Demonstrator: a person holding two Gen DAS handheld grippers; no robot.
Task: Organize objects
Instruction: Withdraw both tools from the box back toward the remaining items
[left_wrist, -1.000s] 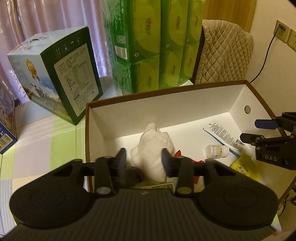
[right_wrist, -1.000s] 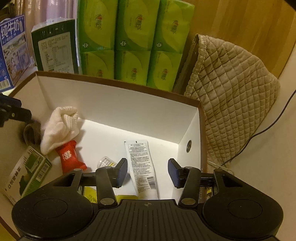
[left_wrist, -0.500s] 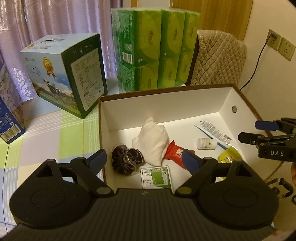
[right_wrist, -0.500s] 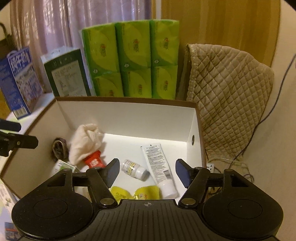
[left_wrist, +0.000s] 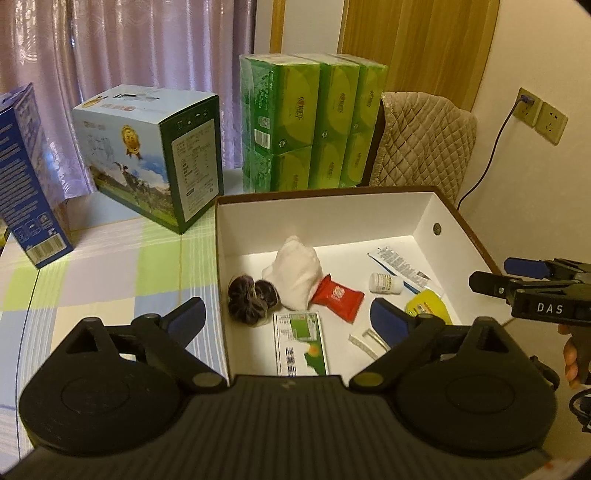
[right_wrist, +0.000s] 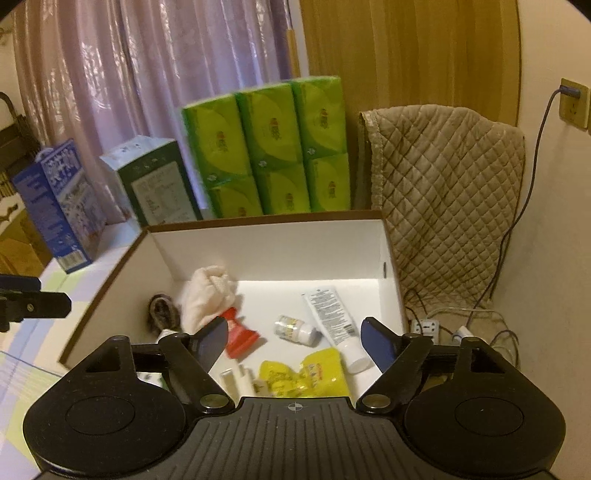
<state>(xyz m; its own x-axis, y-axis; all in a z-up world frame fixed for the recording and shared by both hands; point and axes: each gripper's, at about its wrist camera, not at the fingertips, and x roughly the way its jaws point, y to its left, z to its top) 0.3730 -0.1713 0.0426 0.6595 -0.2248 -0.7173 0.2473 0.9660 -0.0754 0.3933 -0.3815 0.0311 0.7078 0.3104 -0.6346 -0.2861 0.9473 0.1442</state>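
A brown-rimmed white box holds a white cloth, a dark scrunchie, a red packet, a small white bottle, a white tube, a yellow pouch and a green-white card box. My left gripper is open above the box's near left corner, holding nothing. My right gripper is open above the box's near edge, empty; its fingers show at the right of the left wrist view.
On the checked tablecloth stand a blue carton, a milk box and stacked green tissue packs. A quilted cover drapes behind the box. A power strip and cables lie at the right.
Both grippers have pulled up and back from the box. The left one let go of the scrunchie and opened wide; the right one opened wider too.
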